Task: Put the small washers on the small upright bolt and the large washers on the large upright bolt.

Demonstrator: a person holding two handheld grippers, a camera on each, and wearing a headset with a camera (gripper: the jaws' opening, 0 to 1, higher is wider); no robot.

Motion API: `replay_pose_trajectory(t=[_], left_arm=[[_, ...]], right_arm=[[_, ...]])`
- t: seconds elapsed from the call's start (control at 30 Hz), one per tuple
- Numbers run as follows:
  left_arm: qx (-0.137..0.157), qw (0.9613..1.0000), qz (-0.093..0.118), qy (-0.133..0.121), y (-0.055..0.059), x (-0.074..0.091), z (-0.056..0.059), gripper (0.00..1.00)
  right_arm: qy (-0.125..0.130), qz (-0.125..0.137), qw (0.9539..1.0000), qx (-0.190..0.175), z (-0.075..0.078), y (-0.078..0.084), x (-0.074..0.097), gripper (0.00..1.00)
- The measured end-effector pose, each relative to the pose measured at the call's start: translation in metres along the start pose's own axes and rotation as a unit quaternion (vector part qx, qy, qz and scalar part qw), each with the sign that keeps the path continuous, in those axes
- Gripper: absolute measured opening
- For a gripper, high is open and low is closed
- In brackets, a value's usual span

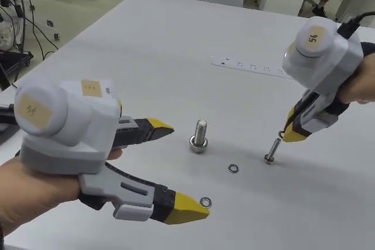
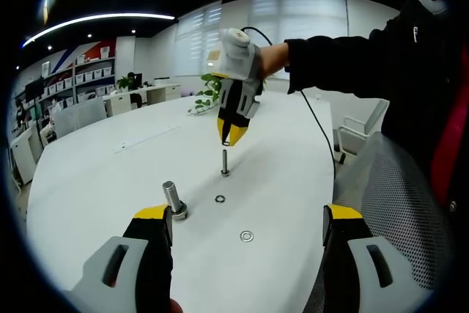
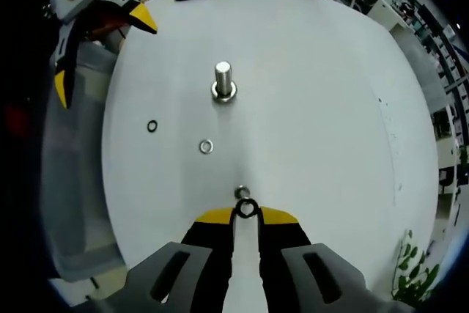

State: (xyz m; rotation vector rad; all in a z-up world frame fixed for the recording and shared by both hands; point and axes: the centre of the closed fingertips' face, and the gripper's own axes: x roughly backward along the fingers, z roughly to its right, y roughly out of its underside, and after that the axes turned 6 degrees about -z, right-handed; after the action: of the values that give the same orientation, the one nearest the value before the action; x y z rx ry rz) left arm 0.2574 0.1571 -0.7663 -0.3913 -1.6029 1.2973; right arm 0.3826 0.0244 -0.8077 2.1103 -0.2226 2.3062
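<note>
The right tongs [image 3: 246, 214] are drawn narrow and pinch a small washer [image 3: 247, 208] between their yellow tips. They point down at the table [image 1: 146, 45] and hold the washer right over the top of the small bolt [image 3: 242, 193]. Whether the washer touches the bolt cannot be told. In the left gripper view the small bolt [image 2: 225, 163] stands upright on its head, just under the tip of the right tongs [image 2: 229, 137].

The left tongs [image 1: 187, 171] are spread wide and hold nothing. They hover low over the near part of the table, with the tips pointing toward the bolts.

The large bolt [image 1: 200, 134] stands upright to the left of the small bolt [image 1: 272, 150], with clear space between them. A seated washer [image 1: 198, 143] lies around its base.

Two more washers lie flat on the table. A loose small washer [image 1: 233, 168] lies between the two bolts and a little nearer the person. A larger washer [image 1: 205, 202] lies just beside the lower tip of the left tongs. In the left gripper view both lie between the spread tips: the loose small washer [image 2: 220, 199] farther off and the larger washer [image 2: 247, 237] closer.

A white power strip [image 1: 249, 65] lies on the far part of the table, well apart from the bolts.
</note>
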Motion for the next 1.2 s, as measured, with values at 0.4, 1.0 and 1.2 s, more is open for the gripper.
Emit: replay_pose_trajectory(t=[0.4,1.0,1.2], left_arm=[[0.003,1.0000,0.000,0.000,0.000,-0.001,-0.001,0.84],[0.005,1.0000,-0.002,0.000,0.002,-0.002,-0.003,0.84],[0.006,1.0000,-0.003,0.000,0.002,-0.002,-0.003,0.84]], right_arm=[[-0.003,-0.004,1.0000,0.006,0.001,-0.003,-0.006,0.13],[-0.012,-0.008,0.9999,0.002,0.000,0.000,-0.018,0.13],[-0.014,-0.005,0.9999,-0.002,0.000,0.001,-0.025,0.13]])
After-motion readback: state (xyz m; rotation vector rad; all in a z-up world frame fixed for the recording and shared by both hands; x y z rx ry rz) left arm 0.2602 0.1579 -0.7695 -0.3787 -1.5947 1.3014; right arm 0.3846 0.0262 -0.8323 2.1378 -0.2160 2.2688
